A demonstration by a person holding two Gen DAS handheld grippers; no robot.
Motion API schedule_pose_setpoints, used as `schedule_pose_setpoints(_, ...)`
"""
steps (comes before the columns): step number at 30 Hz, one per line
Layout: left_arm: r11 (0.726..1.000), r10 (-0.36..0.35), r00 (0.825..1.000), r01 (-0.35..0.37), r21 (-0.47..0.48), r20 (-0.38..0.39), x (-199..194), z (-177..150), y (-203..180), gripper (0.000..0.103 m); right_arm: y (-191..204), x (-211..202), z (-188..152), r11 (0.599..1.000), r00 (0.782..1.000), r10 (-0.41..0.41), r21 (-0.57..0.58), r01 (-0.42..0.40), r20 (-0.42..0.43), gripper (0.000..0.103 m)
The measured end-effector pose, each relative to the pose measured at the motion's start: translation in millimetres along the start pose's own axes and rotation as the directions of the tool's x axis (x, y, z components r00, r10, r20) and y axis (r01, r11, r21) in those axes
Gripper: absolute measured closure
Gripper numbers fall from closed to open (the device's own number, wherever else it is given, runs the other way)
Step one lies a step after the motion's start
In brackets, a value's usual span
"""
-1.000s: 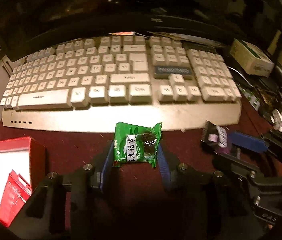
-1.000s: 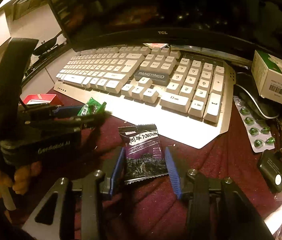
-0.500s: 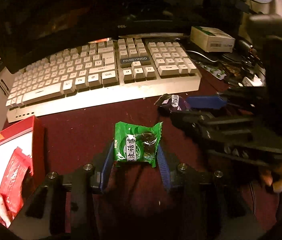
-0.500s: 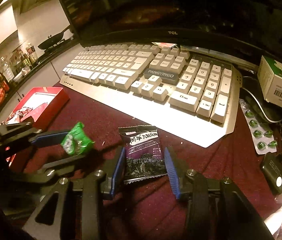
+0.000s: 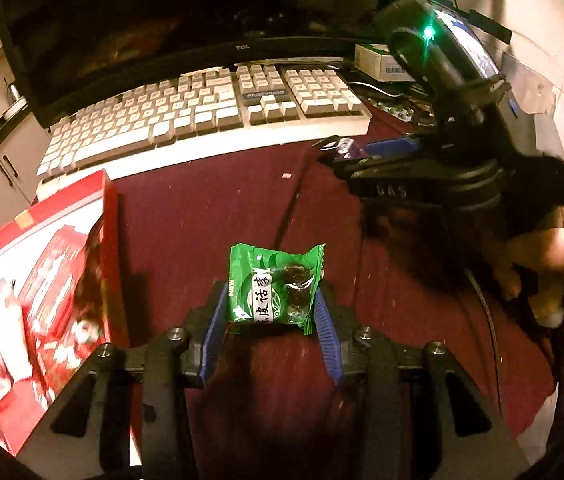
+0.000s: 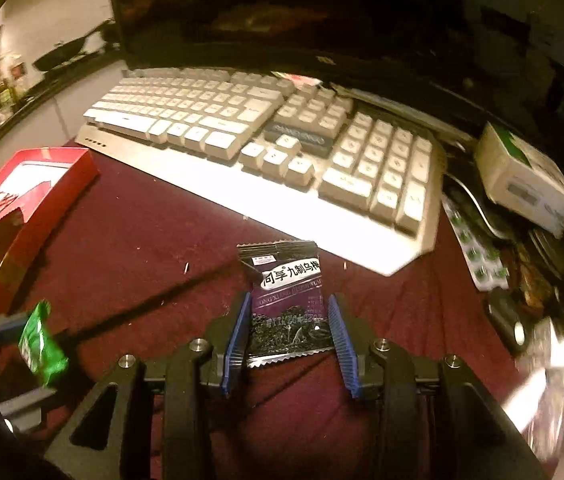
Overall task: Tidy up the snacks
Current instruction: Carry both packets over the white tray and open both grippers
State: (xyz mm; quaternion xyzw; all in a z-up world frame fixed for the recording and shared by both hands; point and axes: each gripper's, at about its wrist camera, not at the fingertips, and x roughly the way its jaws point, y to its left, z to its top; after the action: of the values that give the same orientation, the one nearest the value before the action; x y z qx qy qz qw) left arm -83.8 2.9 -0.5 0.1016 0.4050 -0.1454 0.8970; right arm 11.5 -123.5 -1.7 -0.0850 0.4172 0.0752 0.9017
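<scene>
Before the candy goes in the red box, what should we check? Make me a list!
1. Green packet sits firmly between the jaws of the left gripper: ok.
2. Purple packet is held by the right gripper: ok.
3. Red box is open on top: ok.
4. Room left inside the box: cannot tell; red and white packets already lie in it.
5. Maroon cloth between the green packet and the box has nothing in the way: ok.
6. The two grippers are apart from each other: ok.
</scene>
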Motion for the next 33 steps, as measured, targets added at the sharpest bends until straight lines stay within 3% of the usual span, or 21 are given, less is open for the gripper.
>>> schedule_pose_setpoints(3, 1.000, -0.005, 1.000, 0.005, -0.002, 0.008, -4.1, -5.5, 3.6, 0.063, 2.5, -7.9, -8.0, 0.997, 0.999, -0.021, 0.080, 0.023, -0.034, 0.063)
schedule_pose_setpoints(9, 1.000, -0.003, 0.999, 0.004, -0.015, 0.047, -13.4, -9.0, 11.6, 0.063, 27.6, -30.4, -31.9, 0.992, 0.995, -0.099, 0.074, 0.100, -0.019, 0.064)
schedule_pose_setpoints(17, 1.000, 0.013, 0.995, -0.010, -0.028, 0.098, -28.6, -11.0, 24.1, 0.063, 61.8, -49.7, -45.9, 0.993, 0.995, -0.096, 0.065, 0.095, 0.020, 0.064)
schedule_pose_setpoints(33, 0.995, 0.071, 0.981, -0.056, -0.086, 0.180, -55.0, -14.3, 56.5, 0.063, 110.8, -71.5, -33.4, 0.997, 0.994, -0.077, -0.001, 0.077, 0.074, 0.064)
